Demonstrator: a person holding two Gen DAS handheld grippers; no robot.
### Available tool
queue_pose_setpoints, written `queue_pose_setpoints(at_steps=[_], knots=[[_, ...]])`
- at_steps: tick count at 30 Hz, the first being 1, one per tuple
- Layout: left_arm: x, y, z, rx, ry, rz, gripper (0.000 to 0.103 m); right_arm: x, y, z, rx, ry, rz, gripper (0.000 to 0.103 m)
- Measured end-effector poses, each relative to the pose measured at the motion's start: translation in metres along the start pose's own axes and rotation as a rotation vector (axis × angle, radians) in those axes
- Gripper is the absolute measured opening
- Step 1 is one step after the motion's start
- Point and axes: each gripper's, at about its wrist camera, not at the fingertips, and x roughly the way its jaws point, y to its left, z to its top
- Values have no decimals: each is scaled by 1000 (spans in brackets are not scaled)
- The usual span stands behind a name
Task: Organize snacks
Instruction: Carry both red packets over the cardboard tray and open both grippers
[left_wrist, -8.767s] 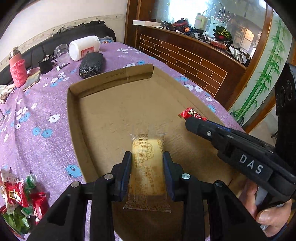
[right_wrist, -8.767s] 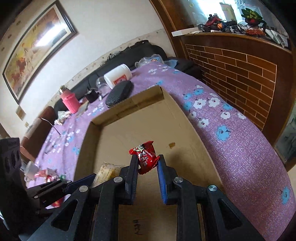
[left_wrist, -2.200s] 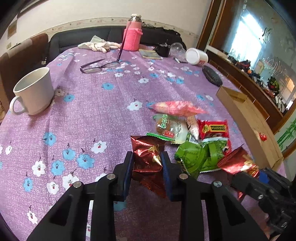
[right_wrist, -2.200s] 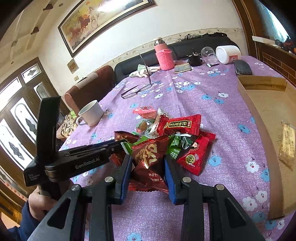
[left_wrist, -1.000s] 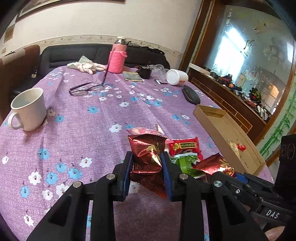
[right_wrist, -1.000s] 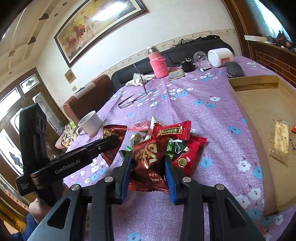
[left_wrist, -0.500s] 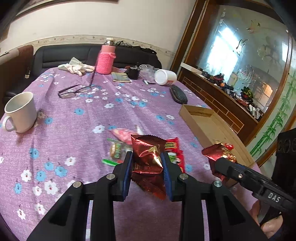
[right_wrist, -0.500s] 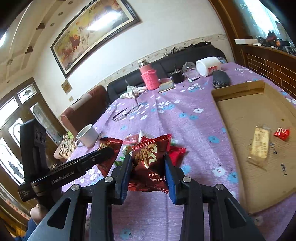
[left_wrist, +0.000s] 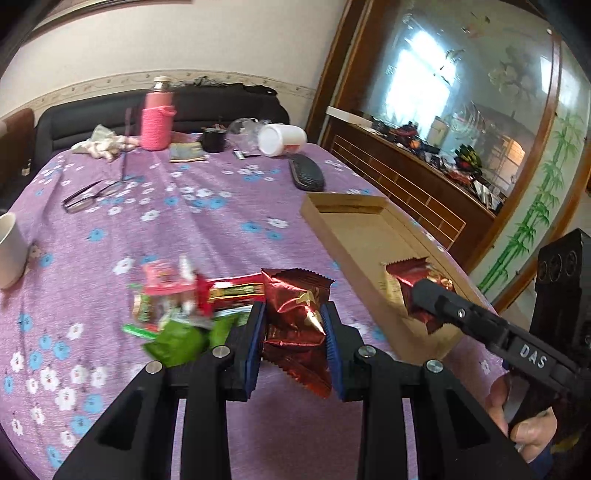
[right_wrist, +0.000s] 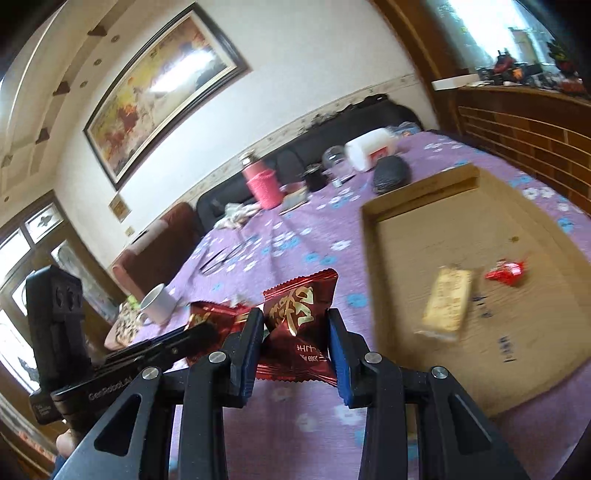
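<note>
Two dark red foil packets are up off the table, one in each gripper I'm steering. My left gripper (left_wrist: 293, 325) pinches a crinkled dark red packet (left_wrist: 295, 314) between its blue pads, and my right gripper (right_wrist: 295, 339) is clamped on a dark red packet with gold characters (right_wrist: 299, 317); in the left wrist view the right one's packet hangs over the near long wall of the cardboard tray (left_wrist: 354, 254).

That tray lies along the right side of the purple flowered tablecloth (left_wrist: 207, 229), its low walls open at the top, with bare cloth between it and the heap of snacks (left_wrist: 181, 302) on the left. The tray floor is mostly free: a long pale wrapped biscuit (right_wrist: 445, 304) and a small red candy (right_wrist: 506, 271) lie well apart from the far wall, just beside each other. A white mug (left_wrist: 9, 251) sits at the table's left edge, and a black case (left_wrist: 306, 171) lies just beyond the tray's far end.

Half a second ago both packets were still over the heap; since then both grippers have swung toward the tray, grips unchanged.
</note>
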Motion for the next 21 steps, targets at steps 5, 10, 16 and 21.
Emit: queue_pose_setpoints(at_steps=[5,10,16,21], knots=[[21,-30,2,32,34,-35,29,-15,-36,9,54,-31,-79,37],[43,-59,5,67,60,-65,29,-29,-73,19,110,-68,-173,37],[77,-99,10,105,108,-128,29,-34,-113,23,194,-78,-270,37],[110,-127,10,132,151,-163,29,-34,-123,25,195,-92,-338,37]])
